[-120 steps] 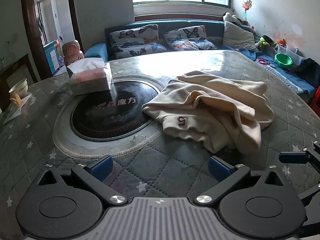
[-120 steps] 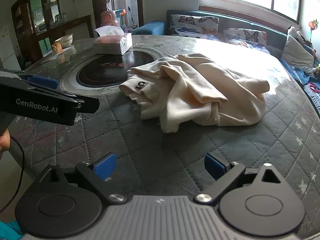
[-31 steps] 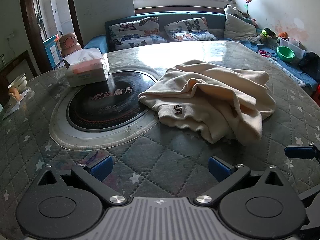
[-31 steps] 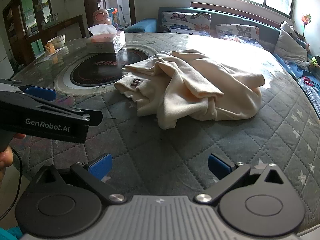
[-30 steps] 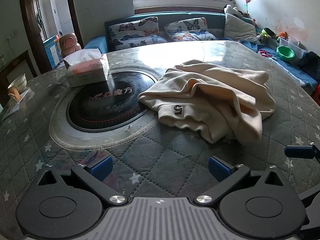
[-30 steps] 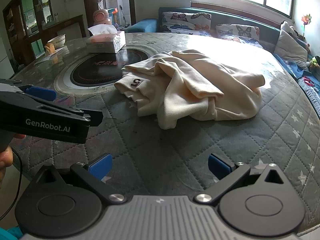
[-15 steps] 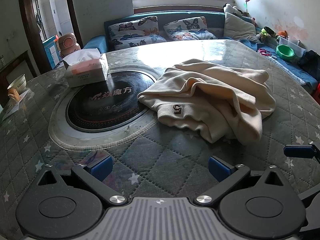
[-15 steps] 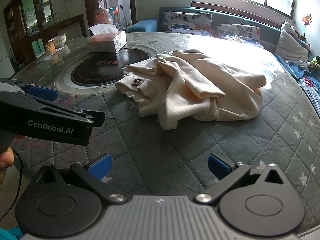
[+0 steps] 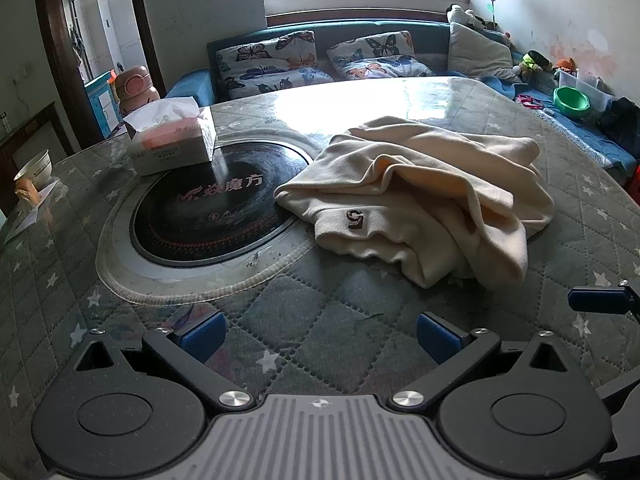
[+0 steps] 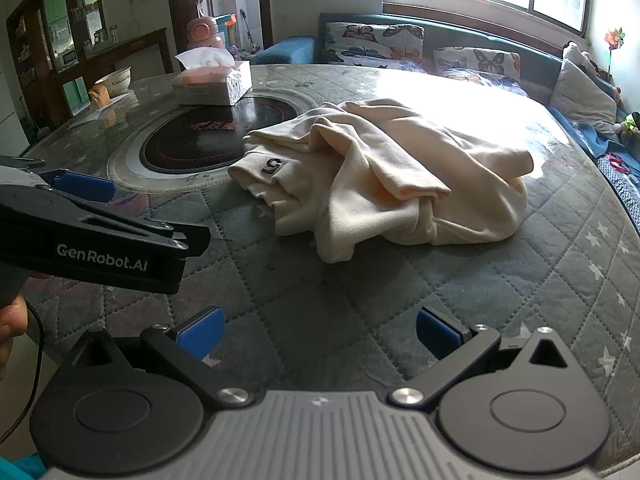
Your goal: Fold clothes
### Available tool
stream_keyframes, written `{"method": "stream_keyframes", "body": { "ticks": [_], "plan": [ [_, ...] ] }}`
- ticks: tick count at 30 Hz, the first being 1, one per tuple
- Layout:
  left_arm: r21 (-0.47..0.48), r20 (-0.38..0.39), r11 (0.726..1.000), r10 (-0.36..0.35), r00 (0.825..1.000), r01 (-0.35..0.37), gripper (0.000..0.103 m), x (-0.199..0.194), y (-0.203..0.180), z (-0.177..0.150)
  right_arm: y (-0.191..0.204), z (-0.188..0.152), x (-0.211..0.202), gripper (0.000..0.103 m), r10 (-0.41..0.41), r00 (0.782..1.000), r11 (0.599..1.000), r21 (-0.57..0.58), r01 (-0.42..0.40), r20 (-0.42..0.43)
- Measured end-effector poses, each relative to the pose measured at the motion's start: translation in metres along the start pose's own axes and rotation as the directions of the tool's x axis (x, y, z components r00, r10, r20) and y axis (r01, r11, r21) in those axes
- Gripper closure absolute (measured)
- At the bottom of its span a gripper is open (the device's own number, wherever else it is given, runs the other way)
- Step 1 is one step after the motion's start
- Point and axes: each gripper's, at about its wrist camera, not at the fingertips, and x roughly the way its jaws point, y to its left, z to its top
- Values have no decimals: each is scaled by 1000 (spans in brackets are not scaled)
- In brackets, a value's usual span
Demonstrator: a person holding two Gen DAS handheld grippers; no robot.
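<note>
A cream garment [image 9: 420, 204] with a dark "5" patch [image 9: 355, 218] lies crumpled on the quilted round table, partly over the black hob's rim. It also shows in the right wrist view [image 10: 380, 184]. My left gripper [image 9: 320, 338] is open and empty, low over the table in front of the garment. My right gripper [image 10: 320, 334] is open and empty, nearer the table's front edge, to the right of the left one. The left gripper's body shows at the left of the right wrist view [image 10: 100, 240].
A black round hob [image 9: 212, 208] is set in the table [image 9: 312, 320]. A tissue box [image 9: 172, 142] stands behind it. A bowl [image 9: 34, 168] and paper lie at the far left. A sofa with butterfly cushions [image 9: 320, 60] runs behind the table.
Both grippers have drifted slightly forward toward the garment. The garment has not moved and both grippers stay open.
</note>
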Motion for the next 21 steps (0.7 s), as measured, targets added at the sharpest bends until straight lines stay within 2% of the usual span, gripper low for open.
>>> {"method": "stream_keyframes", "body": {
  "ticks": [21],
  "plan": [
    [17,-16,1000,-25,1000,25,0,15,0,19,-10,16,6,0,-4,1000,1000,11,4,1]
  ]
}}
